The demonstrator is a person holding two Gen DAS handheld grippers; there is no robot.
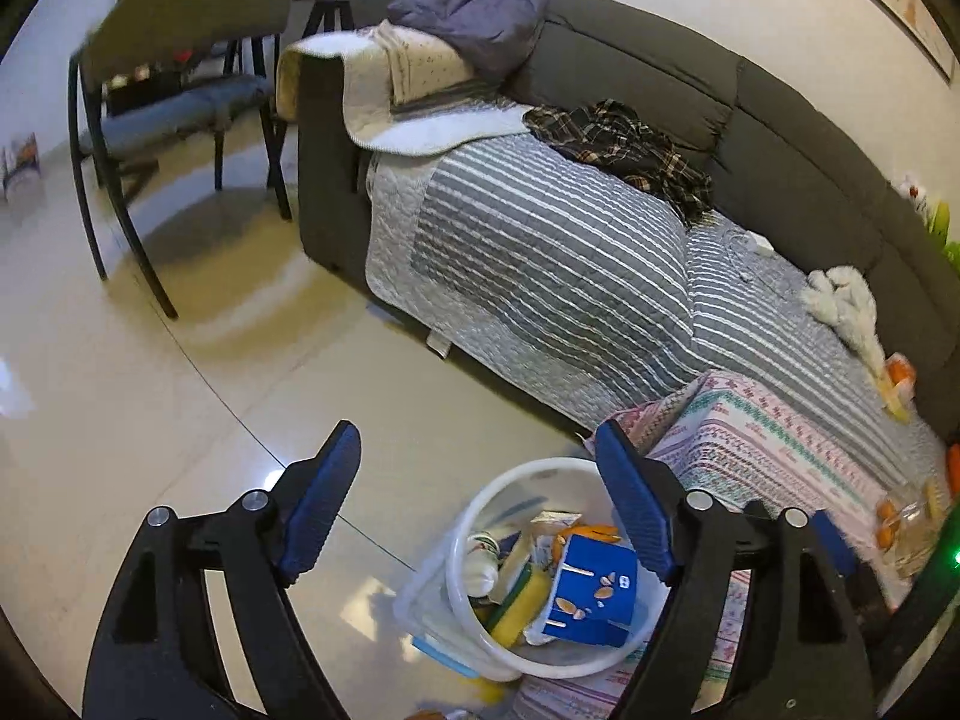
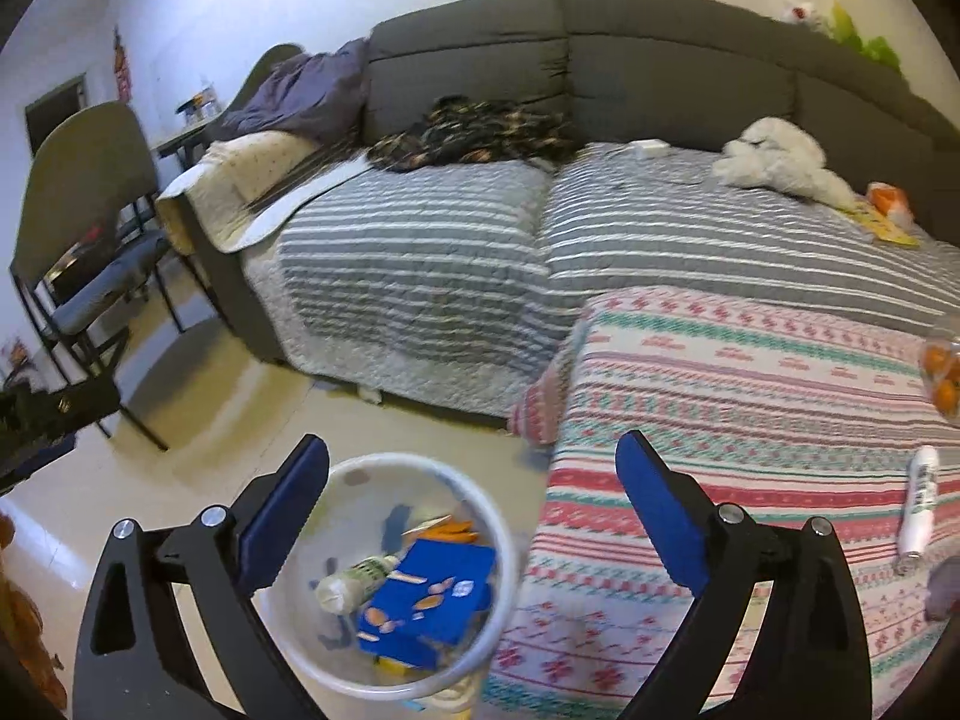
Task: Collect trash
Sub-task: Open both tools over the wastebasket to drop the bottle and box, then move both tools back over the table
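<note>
No lettering is legible on the blue box (image 2: 429,597) or the bottle (image 2: 918,501).

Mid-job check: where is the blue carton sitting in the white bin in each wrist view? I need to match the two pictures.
Left wrist: the blue carton sits low and right of centre, inside the white bin, beside the right finger of the open left claw.
Right wrist: blue carton low and left of centre, in the bin, between the fingers of the open right claw.
Shared landmark: the plaid garment on the sofa.

glossy floor tiles (image 1: 120,396), quilted sofa cover (image 1: 540,252)
</note>
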